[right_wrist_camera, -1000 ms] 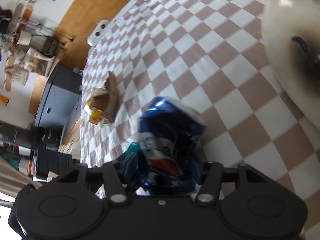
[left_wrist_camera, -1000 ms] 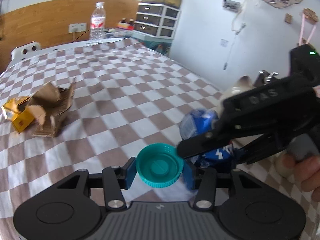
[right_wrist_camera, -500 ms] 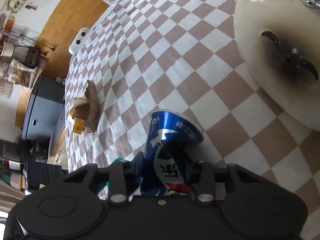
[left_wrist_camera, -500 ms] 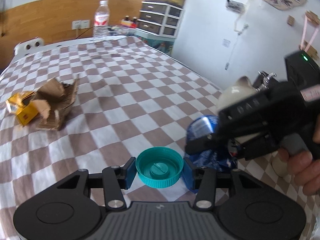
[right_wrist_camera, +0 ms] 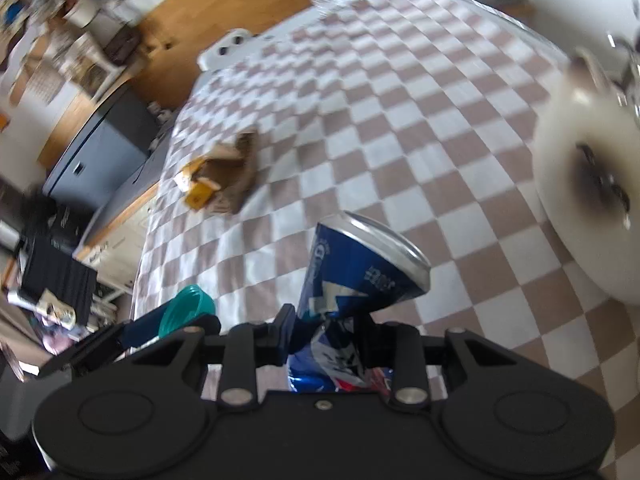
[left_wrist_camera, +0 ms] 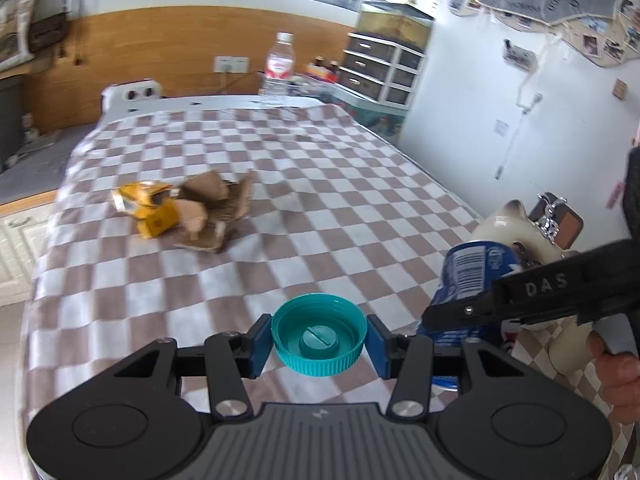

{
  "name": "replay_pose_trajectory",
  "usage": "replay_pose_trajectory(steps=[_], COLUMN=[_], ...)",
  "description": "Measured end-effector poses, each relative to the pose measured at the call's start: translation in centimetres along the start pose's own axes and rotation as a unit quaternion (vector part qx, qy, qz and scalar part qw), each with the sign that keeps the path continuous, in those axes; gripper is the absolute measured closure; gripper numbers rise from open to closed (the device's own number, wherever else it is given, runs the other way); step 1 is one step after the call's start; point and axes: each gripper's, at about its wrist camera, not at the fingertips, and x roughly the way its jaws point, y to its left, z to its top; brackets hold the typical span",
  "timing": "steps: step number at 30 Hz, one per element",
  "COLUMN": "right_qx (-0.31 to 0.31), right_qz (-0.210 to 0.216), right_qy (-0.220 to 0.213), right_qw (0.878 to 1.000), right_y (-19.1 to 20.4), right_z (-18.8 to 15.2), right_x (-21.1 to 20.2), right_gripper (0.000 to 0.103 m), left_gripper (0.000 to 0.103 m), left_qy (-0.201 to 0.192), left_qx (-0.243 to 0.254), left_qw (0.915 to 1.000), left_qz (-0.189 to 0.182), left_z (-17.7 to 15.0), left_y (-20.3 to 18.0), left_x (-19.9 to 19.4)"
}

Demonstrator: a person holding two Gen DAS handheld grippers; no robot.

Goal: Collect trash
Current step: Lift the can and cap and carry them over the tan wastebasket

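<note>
My left gripper [left_wrist_camera: 319, 342] is shut on a teal plastic lid [left_wrist_camera: 319, 334], held above the checkered bed cover [left_wrist_camera: 280, 184]. My right gripper [right_wrist_camera: 331, 330] is shut on a crushed blue drink can [right_wrist_camera: 352, 276], also lifted off the cover. The can also shows in the left wrist view [left_wrist_camera: 468, 276], close to the right of the lid. The lid shows in the right wrist view [right_wrist_camera: 186, 310] at lower left. Torn brown cardboard with a yellow box [left_wrist_camera: 184, 210] lies on the cover farther off, also seen in the right wrist view [right_wrist_camera: 220, 178].
A cream cat figurine [left_wrist_camera: 516, 232] stands at the right, beside the can; it fills the right edge of the right wrist view [right_wrist_camera: 580, 196]. A water bottle [left_wrist_camera: 279, 68] stands beyond the far end. Drawers [left_wrist_camera: 380, 70] stand against the far wall.
Both grippers have risen and tilted up with the lid and the can still held. The can is now higher off the cover and farther from the figurine.
</note>
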Motion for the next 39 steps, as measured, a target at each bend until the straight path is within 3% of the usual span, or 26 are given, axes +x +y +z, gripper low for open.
replay_pose_trajectory(steps=[11,19,29,39], right_qx=[-0.126,-0.16,-0.158,-0.17], right_qz=[-0.026,-0.075,-0.107,-0.086], right_qy=[-0.049,-0.072,-0.068,-0.052], right_qw=[0.991,0.982,0.979,0.98], right_y=[7.2,11.6,20.1,30.5], right_z=[-3.5,-6.2,-9.8,-12.6], right_x=[-3.8,-4.7,-1.9,4.0], right_gripper=[0.071,0.071,0.071,0.071], left_gripper=[0.053,0.053,0.053,0.053], left_qy=[-0.01,-0.015,-0.002,0.013], left_qx=[-0.057,-0.066,-0.056,-0.061], left_qw=[0.9974,0.9973,0.9984,0.9977], left_qz=[0.043,0.029,0.01,0.028], left_z=[-1.4,-2.0,-3.0,-4.6], left_y=[3.5,7.6,16.7,26.9], left_x=[-7.2,-11.1,-14.3,-16.8])
